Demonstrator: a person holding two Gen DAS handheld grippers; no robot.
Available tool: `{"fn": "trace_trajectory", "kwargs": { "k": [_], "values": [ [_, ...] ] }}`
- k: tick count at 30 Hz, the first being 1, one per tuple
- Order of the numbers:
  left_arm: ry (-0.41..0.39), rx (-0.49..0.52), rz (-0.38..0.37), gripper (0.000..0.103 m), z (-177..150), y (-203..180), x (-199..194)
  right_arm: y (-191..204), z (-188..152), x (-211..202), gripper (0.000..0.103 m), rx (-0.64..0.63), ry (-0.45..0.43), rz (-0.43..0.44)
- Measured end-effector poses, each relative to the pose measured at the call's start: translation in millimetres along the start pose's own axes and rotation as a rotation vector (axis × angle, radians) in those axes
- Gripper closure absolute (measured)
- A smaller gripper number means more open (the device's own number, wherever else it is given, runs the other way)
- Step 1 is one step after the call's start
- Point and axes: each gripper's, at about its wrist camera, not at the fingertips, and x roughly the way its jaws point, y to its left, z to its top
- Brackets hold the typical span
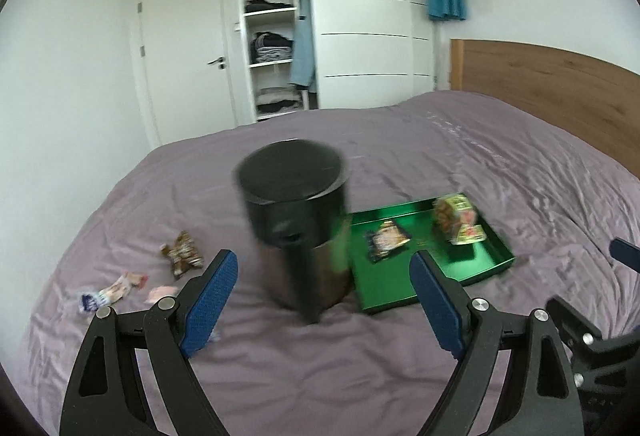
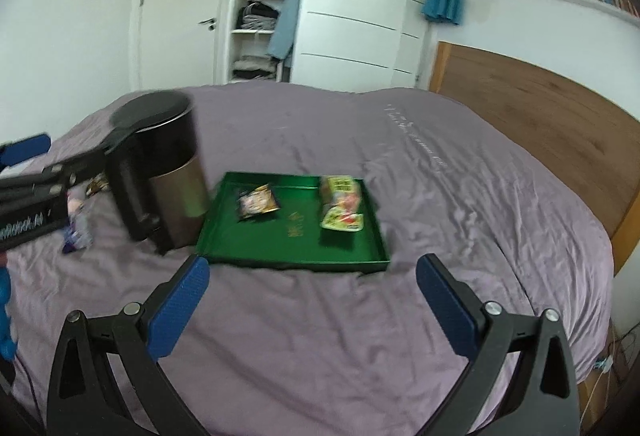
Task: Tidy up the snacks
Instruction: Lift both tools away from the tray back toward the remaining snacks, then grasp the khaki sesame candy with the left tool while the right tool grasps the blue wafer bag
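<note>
A green tray [image 1: 376, 296] [image 2: 288, 248] lies on the purple bed and holds a dark snack packet [image 1: 386, 238] [image 2: 258, 201] and a yellow-green snack pack [image 1: 460, 218] [image 2: 342, 206]. Left of the tray stands a small pedal bin [image 1: 300, 220] [image 2: 160, 172] with a black lid. Loose wrappers lie left of the bin: a brown one [image 1: 182, 254], a white and pink one [image 1: 112, 292]. My left gripper [image 1: 324, 296] is open, empty, in front of the bin. My right gripper [image 2: 312, 300] is open, empty, just short of the tray's near edge.
The bed [image 2: 460, 196] has a wooden headboard [image 2: 540, 108] on the right. Behind it stand a white wardrobe with open shelves [image 1: 276, 36] and a door [image 1: 184, 48]. The left gripper's arm [image 2: 36, 192] crosses the right wrist view at the left edge.
</note>
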Motion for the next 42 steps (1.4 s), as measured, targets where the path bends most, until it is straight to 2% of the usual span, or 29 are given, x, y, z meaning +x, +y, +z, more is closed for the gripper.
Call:
{"fn": "trace_trajectory", "kwargs": {
  "k": [12, 17, 24, 31, 37, 42],
  "values": [
    [0.052, -0.110, 0.243, 0.019, -49, 142, -22, 140, 1, -26, 0.000, -0.249, 0.028, 0.203],
    [0.072, -0.162, 0.310, 0.019, -71, 191, -25, 188, 1, -32, 0.000, -0.317, 0.032, 0.262],
    [0.110, -0.192, 0.385, 0.019, -105, 249, -18, 234, 4, -26, 0.000, -0.308, 0.046, 0.365],
    [0.178, -0.257, 0.490, 0.019, -146, 332, -6, 279, -2, 9, 0.000, -0.271, 0.103, 0.460],
    [0.219, -0.286, 0.489, 0.019, -166, 377, 20, 318, 0, 57, 0.000, -0.285, 0.151, 0.495],
    [0.231, -0.264, 0.382, 0.019, -159, 375, 58, 341, 5, 101, 0.000, -0.285, 0.182, 0.503]
  ]
}}
